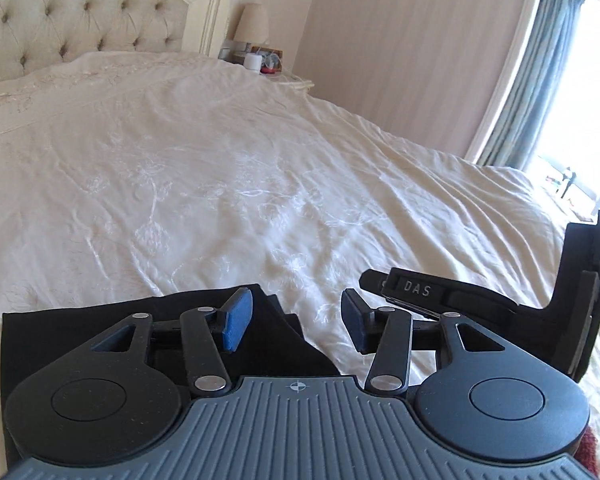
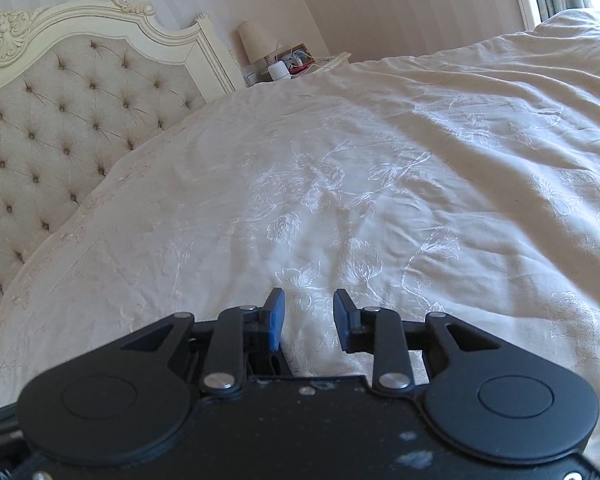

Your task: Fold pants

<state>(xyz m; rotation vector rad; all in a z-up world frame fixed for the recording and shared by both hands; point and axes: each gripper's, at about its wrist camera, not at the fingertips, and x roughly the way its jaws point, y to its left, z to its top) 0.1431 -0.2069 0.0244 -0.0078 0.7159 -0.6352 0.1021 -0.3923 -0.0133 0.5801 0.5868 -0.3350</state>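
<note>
The black pants (image 1: 80,324) lie as a flat folded bundle on the cream bedspread (image 1: 220,168), at the lower left of the left wrist view, partly hidden under my left gripper. My left gripper (image 1: 296,316) is open and empty above the bundle's right edge. The body of my right gripper (image 1: 500,304) shows at the right of that view. In the right wrist view my right gripper (image 2: 308,318) is open and empty over bare bedspread (image 2: 380,184). No pants show in that view.
A tufted cream headboard (image 2: 60,120) stands at the bed's far end. A nightstand with a lamp (image 1: 252,24) and small items sits beside it. A window with blue curtains (image 1: 540,72) is at the right.
</note>
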